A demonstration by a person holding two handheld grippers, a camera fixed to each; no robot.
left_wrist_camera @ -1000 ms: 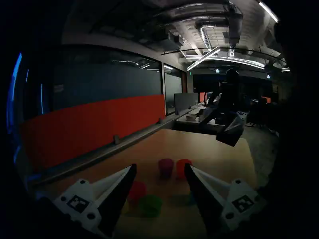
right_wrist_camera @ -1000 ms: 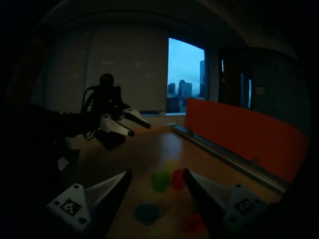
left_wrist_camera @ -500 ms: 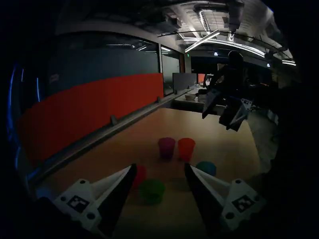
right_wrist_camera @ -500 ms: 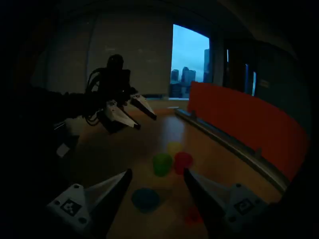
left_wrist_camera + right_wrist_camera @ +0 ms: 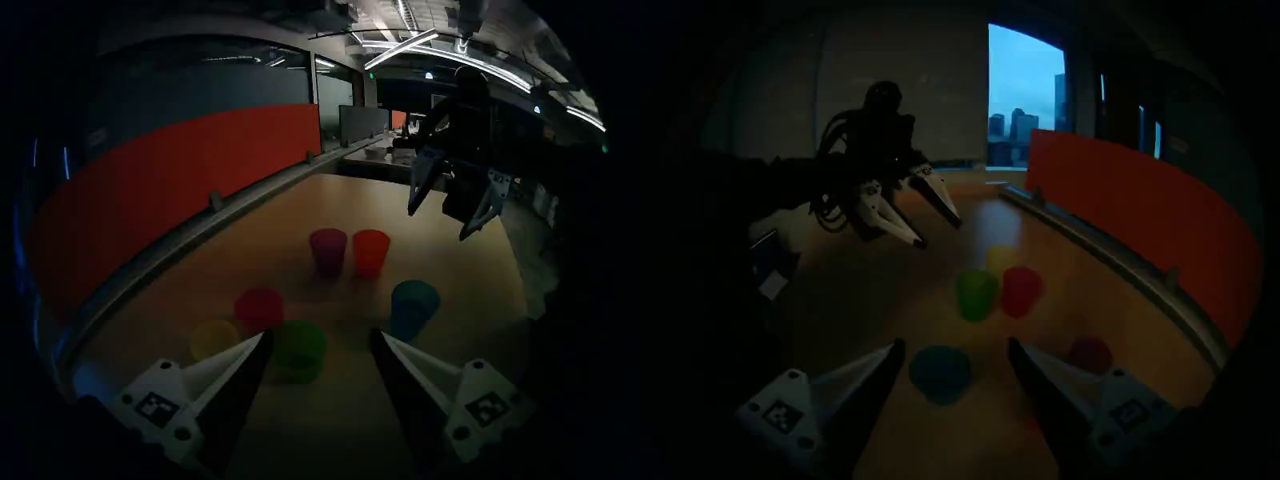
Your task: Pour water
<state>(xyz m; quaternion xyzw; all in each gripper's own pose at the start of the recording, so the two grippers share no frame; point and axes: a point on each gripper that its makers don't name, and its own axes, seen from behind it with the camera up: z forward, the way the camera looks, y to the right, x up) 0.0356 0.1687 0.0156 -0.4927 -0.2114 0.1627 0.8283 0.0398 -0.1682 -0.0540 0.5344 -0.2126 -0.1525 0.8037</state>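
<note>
Both tongs are held spread, with nothing pinched; the left tongs point(image 5: 320, 336) are seen low and near in the left gripper view, over the wooden bench point(image 5: 240, 240); the right tongs point(image 5: 956, 346) are seen likewise in the right gripper view. 6 cups are stood upright on the bench. In the left gripper view, the green cup point(image 5: 299, 352) is set nearest, between the fingertips; the red cup point(image 5: 258, 310) is placed just beyond it to the left, with the yellow cup point(image 5: 214, 339) beside that; the blue cup point(image 5: 414, 306) is stood apart on the right; the purple cup point(image 5: 328, 250) and the orange cup point(image 5: 371, 252) are paired side by side farther off, almost touching. An orange-red partition point(image 5: 160, 168) is run along the bench's left edge. The right tongs are also seen far right in this view, raised above the bench. No water can be made out in the dim light.
</note>
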